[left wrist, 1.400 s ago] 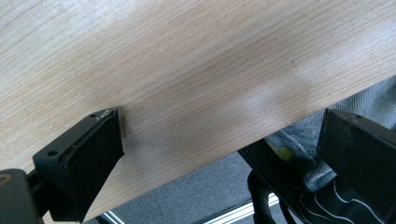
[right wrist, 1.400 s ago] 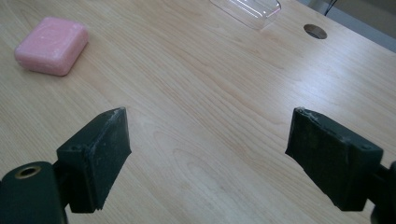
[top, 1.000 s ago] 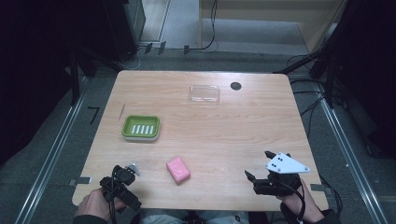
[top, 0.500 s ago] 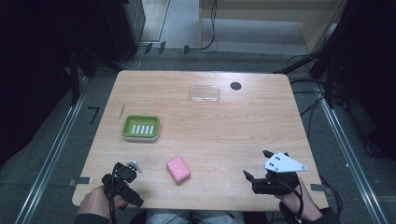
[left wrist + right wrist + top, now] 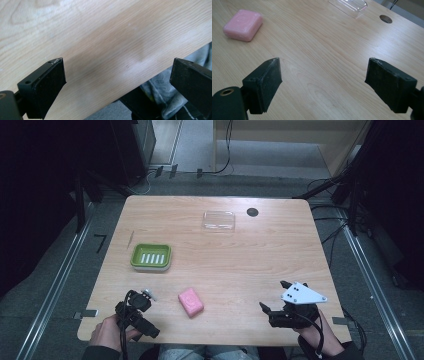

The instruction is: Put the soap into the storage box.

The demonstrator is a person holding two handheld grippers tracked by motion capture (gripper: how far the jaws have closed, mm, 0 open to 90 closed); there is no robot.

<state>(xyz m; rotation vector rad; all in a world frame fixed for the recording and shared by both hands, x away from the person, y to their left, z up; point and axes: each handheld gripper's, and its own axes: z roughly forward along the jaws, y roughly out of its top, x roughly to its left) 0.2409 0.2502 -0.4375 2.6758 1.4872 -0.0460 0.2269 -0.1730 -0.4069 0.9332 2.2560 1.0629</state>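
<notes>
Resting near the front edge of the desk (image 5: 235, 265), both tools hold nothing. The left tool (image 5: 137, 312) sits at the front left corner with its jaws spread wide; in the left gripper view they stand far apart over bare wood, with the desk's edge and some grey patterned cloth showing beyond it. The right tool (image 5: 276, 301) sits at the front right, a grey three-cornered plate on top, and its jaws are spread wide too, with only bare wood between them in the right gripper view.

The pink soap bar (image 5: 191, 302) lies flat on the desk between the two tools, nearer the left one and apart from both. Behind it, toward the left side, stands a green soap dish (image 5: 151, 257) with white slots in its floor. A clear plastic lid (image 5: 218, 220) lies toward the far edge, with a small dark round hole (image 5: 252, 212) in the desk just beside it.
</notes>
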